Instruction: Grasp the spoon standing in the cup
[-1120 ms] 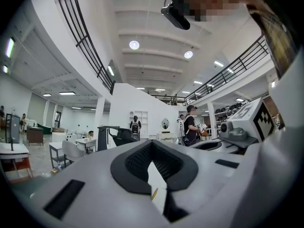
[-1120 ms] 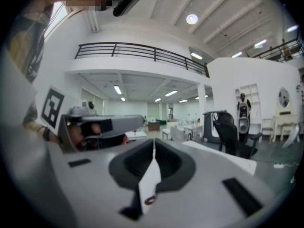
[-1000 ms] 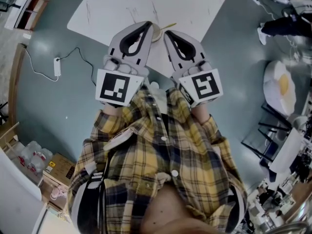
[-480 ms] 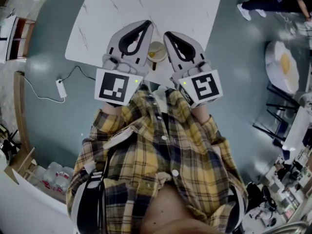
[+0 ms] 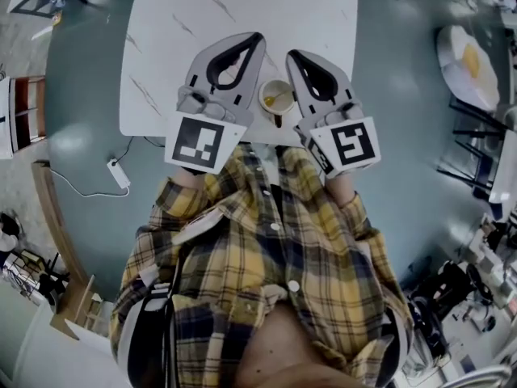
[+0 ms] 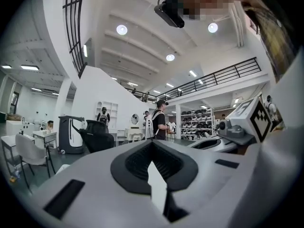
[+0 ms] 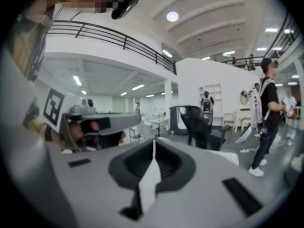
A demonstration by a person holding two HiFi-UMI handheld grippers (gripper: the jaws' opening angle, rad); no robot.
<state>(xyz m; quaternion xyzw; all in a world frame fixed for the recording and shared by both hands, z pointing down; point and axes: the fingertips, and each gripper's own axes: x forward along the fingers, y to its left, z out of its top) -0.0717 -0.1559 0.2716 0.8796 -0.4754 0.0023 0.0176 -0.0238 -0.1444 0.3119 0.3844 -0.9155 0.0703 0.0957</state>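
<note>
Two grey two-jaw grippers in head view: left gripper and right gripper flank a small pale round cup at the near edge of a white marbled table. Thin yellowish spoon leans inside the cup.
Left gripper view: jaw tips together, nothing between.
Right gripper view: jaws likewise closed, empty.

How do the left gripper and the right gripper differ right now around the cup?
In the head view the left gripper sits left of the cup, the right gripper right of it. The left gripper's tips reach farther over the white table than the right gripper's. The left gripper's marker cube shows a different pattern from the right gripper's. Both are shut and hold nothing.
</note>
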